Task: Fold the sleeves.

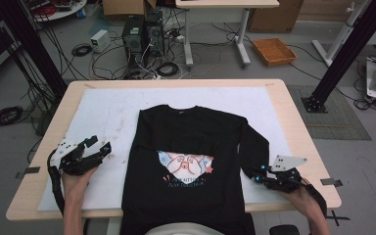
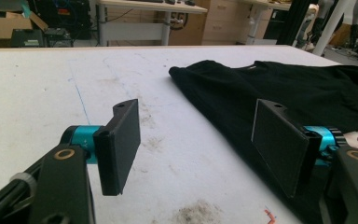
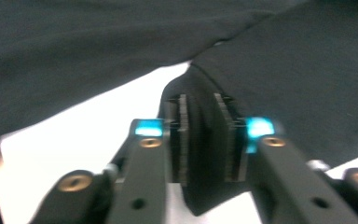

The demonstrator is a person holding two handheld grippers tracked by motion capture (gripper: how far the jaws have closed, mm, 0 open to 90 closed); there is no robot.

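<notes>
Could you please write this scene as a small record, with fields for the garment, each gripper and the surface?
garment: black sweatshirt, lying flat, printed side up, its hem hanging over the near edge of the table
left gripper: open, nothing between its fingers, over the white sheet to the left of the sweatshirt
right gripper: shut on the cuff of the sleeve at the right side of the sweatshirt
surface: white sheet with some stains, on a wooden table

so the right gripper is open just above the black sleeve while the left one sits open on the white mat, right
Not quite: the right gripper is shut on the sleeve, with cloth pinched between its pads, as the right gripper view shows. The left gripper is indeed open over the white mat.
</notes>
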